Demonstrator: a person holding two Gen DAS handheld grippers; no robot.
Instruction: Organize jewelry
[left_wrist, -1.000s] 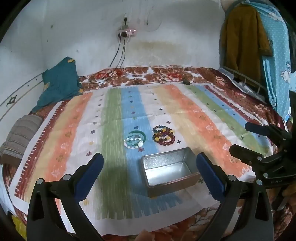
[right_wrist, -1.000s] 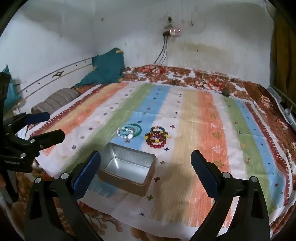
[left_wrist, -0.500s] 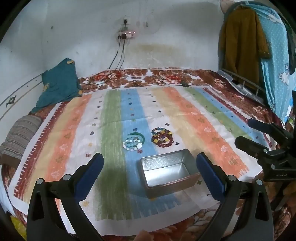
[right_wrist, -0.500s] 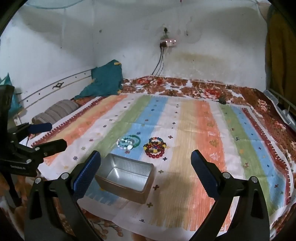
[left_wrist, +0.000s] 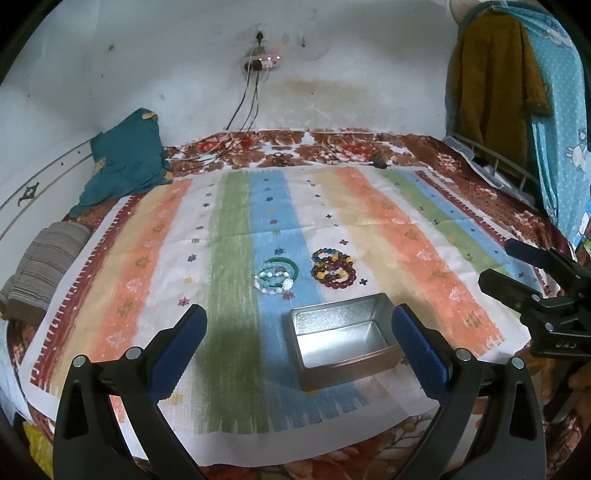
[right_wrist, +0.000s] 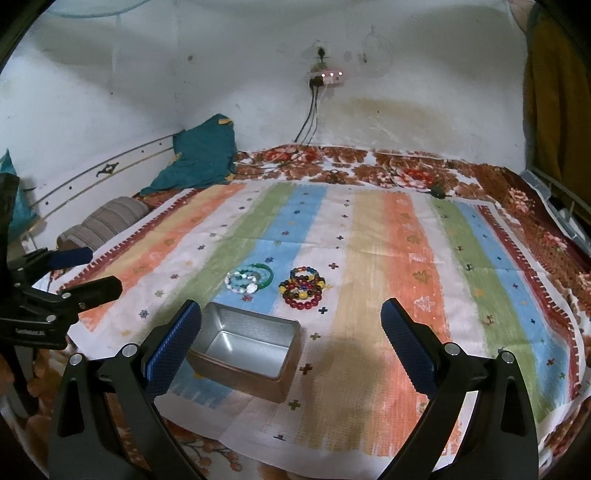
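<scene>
Both hand-held grippers, left (left_wrist: 299, 339) & right (right_wrist: 291, 332), gape wide, empty, over striped cloth (left_wrist: 388, 229) near edge. Tin (left_wrist: 341, 338) just below; bracelets (left_wrist: 332, 267) beyond it, open cloth around.

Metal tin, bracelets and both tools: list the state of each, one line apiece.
Metal tin: open, no lid on it, nothing inside, upright on the striped cloth.
Pale and green bracelets: heaped on the cloth, outside the tin.
Red and multicoloured bracelets: heaped beside them, outside the tin.
Left tool: open, holding nothing.
Right tool: open, holding nothing.
</scene>
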